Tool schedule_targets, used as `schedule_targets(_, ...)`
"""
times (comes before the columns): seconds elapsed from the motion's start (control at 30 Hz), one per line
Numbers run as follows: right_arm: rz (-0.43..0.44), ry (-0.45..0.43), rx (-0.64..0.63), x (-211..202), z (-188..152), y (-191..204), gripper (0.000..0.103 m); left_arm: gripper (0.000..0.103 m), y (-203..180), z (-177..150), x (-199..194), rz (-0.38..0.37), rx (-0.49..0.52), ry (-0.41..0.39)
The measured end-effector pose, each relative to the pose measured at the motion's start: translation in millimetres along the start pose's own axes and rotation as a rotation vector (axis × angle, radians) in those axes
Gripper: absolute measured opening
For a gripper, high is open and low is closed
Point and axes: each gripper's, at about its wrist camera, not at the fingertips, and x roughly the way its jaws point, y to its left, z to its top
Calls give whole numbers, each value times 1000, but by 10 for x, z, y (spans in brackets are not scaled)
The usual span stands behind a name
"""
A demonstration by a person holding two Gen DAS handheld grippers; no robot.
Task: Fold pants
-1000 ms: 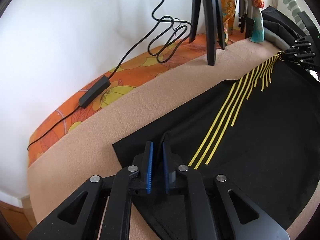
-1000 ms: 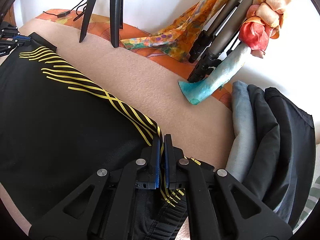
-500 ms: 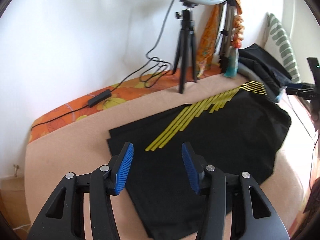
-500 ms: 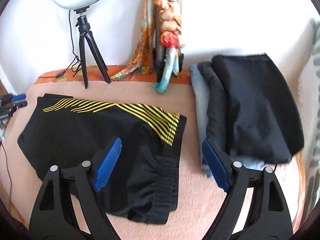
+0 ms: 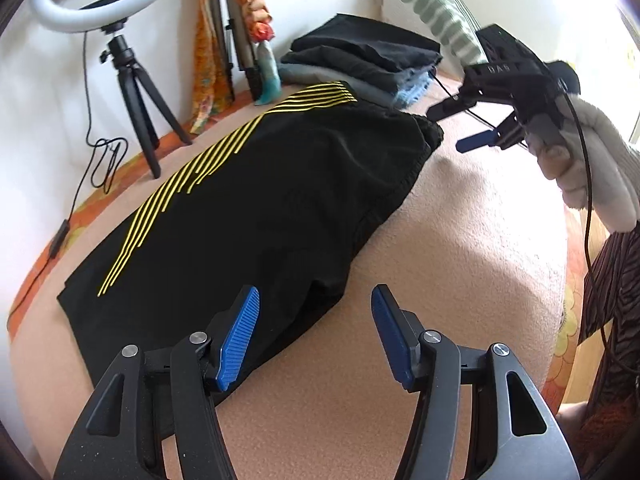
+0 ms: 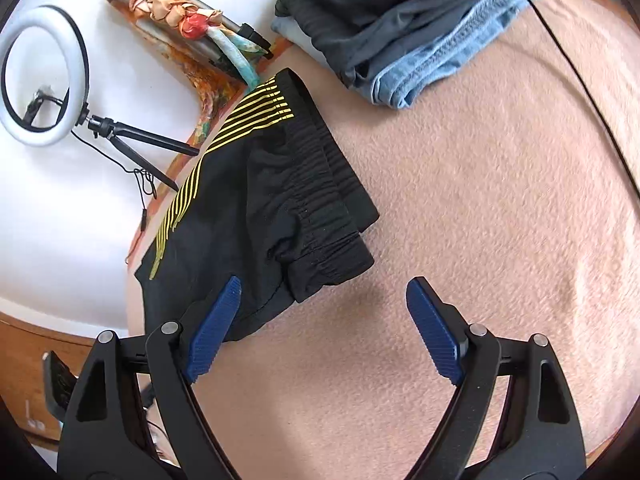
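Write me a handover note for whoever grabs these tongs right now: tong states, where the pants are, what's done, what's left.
Left tongs: open, empty, above the near hem end of the black pants.
Right tongs: open, empty, off the waistband end.
Pants lie folded lengthwise on the pink blanket, yellow stripes up, released by both tongs.
Finished pile of folded clothes sits beyond the waistband.
Done: the lengthwise fold.
Left, probably: fold end to end, then move the pants to the pile.
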Motion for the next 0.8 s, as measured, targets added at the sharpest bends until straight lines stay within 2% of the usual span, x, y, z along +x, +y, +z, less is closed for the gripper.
schedule_targets(0.13, 46, 1, 68, 115, 47, -9, 87, 58, -145, 61, 222, 40, 95, 46)
schedule_targets(0.23, 71, -9, 119, 159, 102, -55, 87, 56, -139, 58, 394, 41, 108, 86)
schedule_targets(0.27, 74, -12, 125, 167, 125, -62, 87, 53, -119, 42, 421, 25, 102, 92)
schedule_targets(0.33, 82, -16, 134, 191, 174, -68, 87, 36, -71, 16, 480, -12, 83, 104)
schedule_targets(0.4, 85, -10, 130, 235, 196, -56, 79, 35, -55, -15, 500, -29, 71, 97)
schedule_targets(0.43, 83, -3, 121, 267, 217, -34, 71, 34, -40, -25, 495, -42, 64, 86)
schedule_targets(0.5, 66, -8, 94, 297, 231, 24, 65, 31, -7, -37, 489, -55, 52, 75)
schedule_targets(0.57, 81, 5, 68, 310, 229, 71, 31, 29, 22, -46, 491, -60, 46, 67)
schedule_targets(0.63, 83, 7, 14, 313, 242, 181, 27, 29, 31, -57, 501, -65, 42, 61)
schedule_targets(0.7, 40, -27, -106, 231, 247, 379, 26, 29, 12, -88, 488, -64, 51, 54)
schedule_targets(0.8, -89, -113, -334, 70, 233, 711, 24, 29, 7, -116, 486, -73, 43, 39)
